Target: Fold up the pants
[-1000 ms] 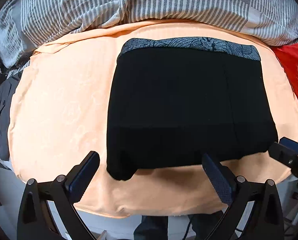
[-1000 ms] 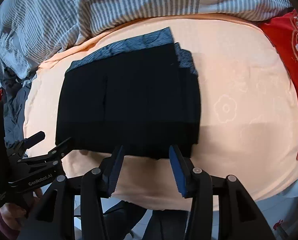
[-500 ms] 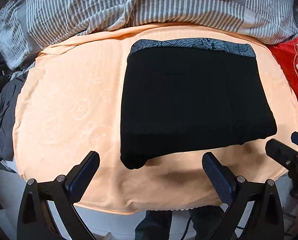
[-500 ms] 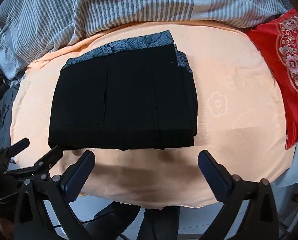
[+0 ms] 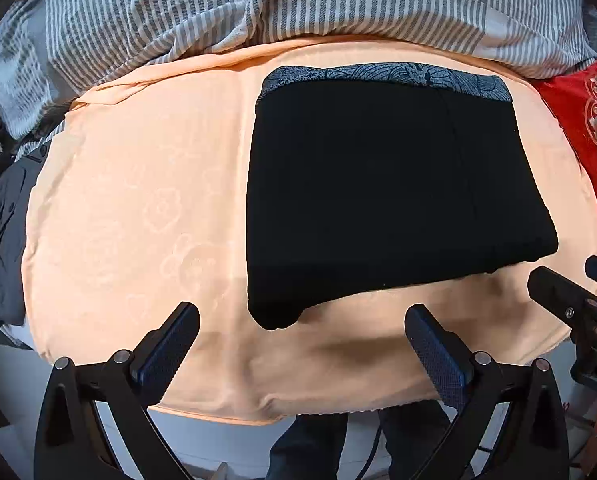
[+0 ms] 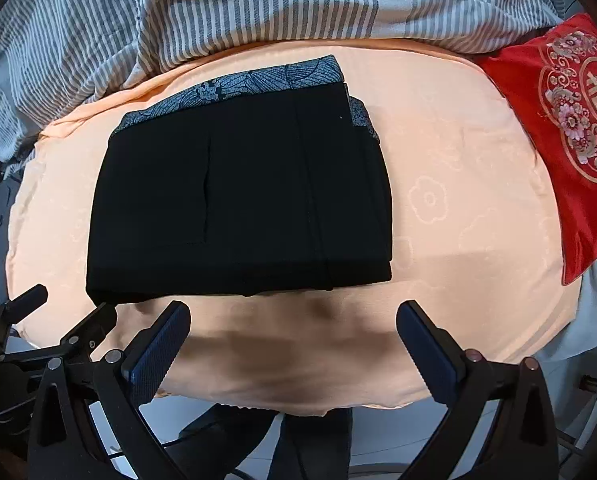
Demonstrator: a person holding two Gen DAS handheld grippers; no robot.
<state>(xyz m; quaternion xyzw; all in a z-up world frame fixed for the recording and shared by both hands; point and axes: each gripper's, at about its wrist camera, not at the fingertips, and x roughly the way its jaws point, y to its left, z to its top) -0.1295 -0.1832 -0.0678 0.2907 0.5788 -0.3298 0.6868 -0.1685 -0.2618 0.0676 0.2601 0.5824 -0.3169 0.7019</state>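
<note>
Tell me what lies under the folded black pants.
The folded black pants rest on a peach embossed blanket. Their patterned grey waistband peeks out behind; inner layers are hidden.

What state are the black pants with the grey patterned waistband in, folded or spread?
Folded. The black pants with the grey patterned waistband lie as a compact layered rectangle on the peach blanket; stacked edges show along the near side.

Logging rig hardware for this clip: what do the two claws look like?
Both look identical: the left claw and right claw have black angular frames with silver rivets at the joints. Each finger carries a dark blue, finely dotted pad. No lettering is legible now. A thin dark cable hangs below.
</note>
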